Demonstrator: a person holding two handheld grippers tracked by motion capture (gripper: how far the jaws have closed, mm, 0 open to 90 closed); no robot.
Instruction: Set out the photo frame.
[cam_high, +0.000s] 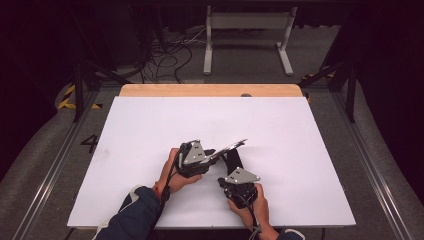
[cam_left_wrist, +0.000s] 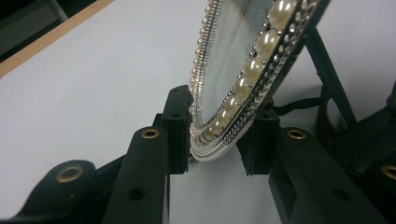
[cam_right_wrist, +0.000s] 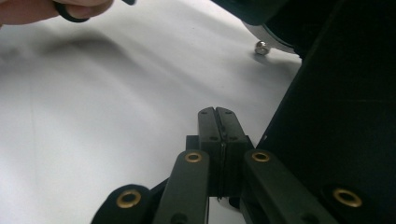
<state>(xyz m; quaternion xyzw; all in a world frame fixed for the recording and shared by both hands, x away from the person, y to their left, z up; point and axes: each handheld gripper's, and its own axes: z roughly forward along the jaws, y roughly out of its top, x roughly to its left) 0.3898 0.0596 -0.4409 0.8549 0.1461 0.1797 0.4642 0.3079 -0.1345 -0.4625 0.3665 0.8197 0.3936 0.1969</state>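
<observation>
Nearest the person's edge of the white board (cam_high: 150, 125), the right gripper (cam_high: 239, 186) sits low in the right hand (cam_high: 250, 205), grey plate on top, and its two black jaws are pressed flat together with nothing between them; you can see that seam plainly in the right gripper view (cam_right_wrist: 217, 116), pads meeting over bare white surface. Just left of it and a touch farther in, the left hand (cam_high: 175, 177), coming out of a dark blue sleeve (cam_high: 132, 212), holds the left gripper (cam_high: 197, 157). That one's jaws stand part open around the bottom rim of a round mirror (cam_left_wrist: 233, 70), the frame studded with pearls (cam_left_wrist: 254, 67) and rows of small silver beads; in the left gripper view the left pad touches the rim, while the right pad sits just beside it, and whether it presses I cannot tell. The mirror (cam_high: 227, 147) is tilted, lifted off the board, slanting up and away to the right of the left gripper, near the board's middle. A black stand (cam_high: 234, 160) hangs under it, right beside the right gripper. Past the mirror the board runs on white to a strip of wooden table edge (cam_high: 210, 90), and beyond that, on the floor, a white frame (cam_high: 247, 37) and loose cables (cam_high: 165, 57).
</observation>
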